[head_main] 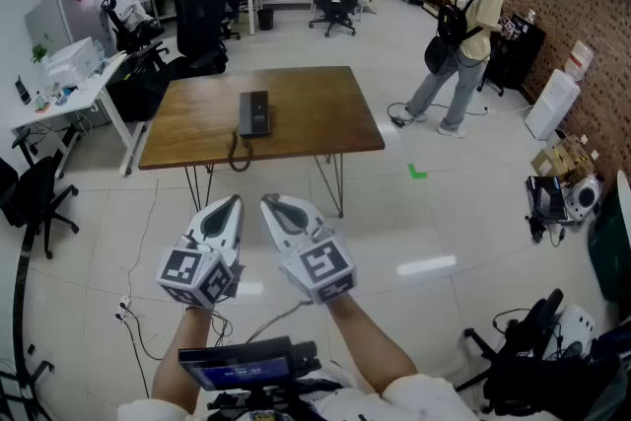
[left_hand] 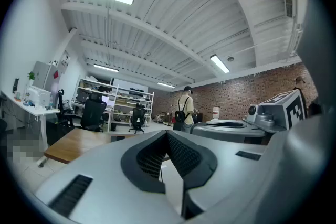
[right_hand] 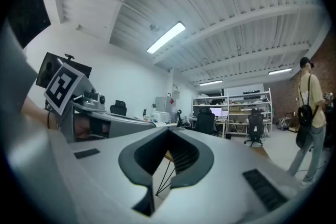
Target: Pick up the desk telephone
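Observation:
The black desk telephone [head_main: 254,113] lies on the wooden table [head_main: 315,108], near its middle, and its coiled cord [head_main: 240,156] hangs over the front edge. Both grippers are held side by side well short of the table, pointing toward it. My left gripper [head_main: 234,202] is shut with nothing in it, and so is my right gripper [head_main: 267,203]. In the left gripper view the shut jaws [left_hand: 167,138] fill the foreground with the table [left_hand: 73,143] beyond at left. The right gripper view shows its shut jaws [right_hand: 168,135]. The telephone cannot be made out in either gripper view.
A person with a backpack [head_main: 463,39] stands at the back right, beyond the table. A white desk [head_main: 69,89] and office chairs [head_main: 202,20] are at the left and back. Boxes and gear [head_main: 562,173] lie at the right. Cables [head_main: 138,330] trail on the tiled floor.

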Action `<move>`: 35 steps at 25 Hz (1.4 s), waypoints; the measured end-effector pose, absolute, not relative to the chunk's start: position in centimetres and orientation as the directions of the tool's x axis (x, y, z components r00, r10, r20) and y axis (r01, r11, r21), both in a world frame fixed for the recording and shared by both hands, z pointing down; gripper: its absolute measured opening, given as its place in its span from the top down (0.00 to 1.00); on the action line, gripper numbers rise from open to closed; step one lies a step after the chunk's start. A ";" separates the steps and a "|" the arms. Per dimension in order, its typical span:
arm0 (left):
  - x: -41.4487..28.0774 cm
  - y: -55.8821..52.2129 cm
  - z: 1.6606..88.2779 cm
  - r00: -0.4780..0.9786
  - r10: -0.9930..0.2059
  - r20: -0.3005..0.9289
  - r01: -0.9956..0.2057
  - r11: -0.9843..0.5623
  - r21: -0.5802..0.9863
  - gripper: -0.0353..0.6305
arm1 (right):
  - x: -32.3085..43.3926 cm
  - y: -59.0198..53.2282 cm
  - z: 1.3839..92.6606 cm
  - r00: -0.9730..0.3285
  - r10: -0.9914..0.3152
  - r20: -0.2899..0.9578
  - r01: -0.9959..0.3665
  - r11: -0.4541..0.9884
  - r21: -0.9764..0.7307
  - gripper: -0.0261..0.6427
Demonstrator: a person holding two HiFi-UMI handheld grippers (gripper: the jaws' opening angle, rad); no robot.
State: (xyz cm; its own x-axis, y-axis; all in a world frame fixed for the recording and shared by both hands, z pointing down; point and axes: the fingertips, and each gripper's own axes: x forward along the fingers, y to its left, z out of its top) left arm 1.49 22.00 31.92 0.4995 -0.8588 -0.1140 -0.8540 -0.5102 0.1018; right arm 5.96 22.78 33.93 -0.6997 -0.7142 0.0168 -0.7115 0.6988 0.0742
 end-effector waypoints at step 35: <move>-4.0 2.6 37.5 0.471 -0.881 -0.054 -0.861 -0.472 0.189 0.94 | 2.2 4.1 37.8 -0.701 -0.710 0.067 -0.710 0.703 0.023 0.96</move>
State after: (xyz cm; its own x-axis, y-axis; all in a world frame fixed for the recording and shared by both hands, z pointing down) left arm -4.03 2.56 37.48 0.4708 -0.8806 -0.0542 -0.8612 -0.4720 0.1888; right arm 2.21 4.08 37.78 -0.7008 -0.7102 0.0670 -0.7105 0.7033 0.0230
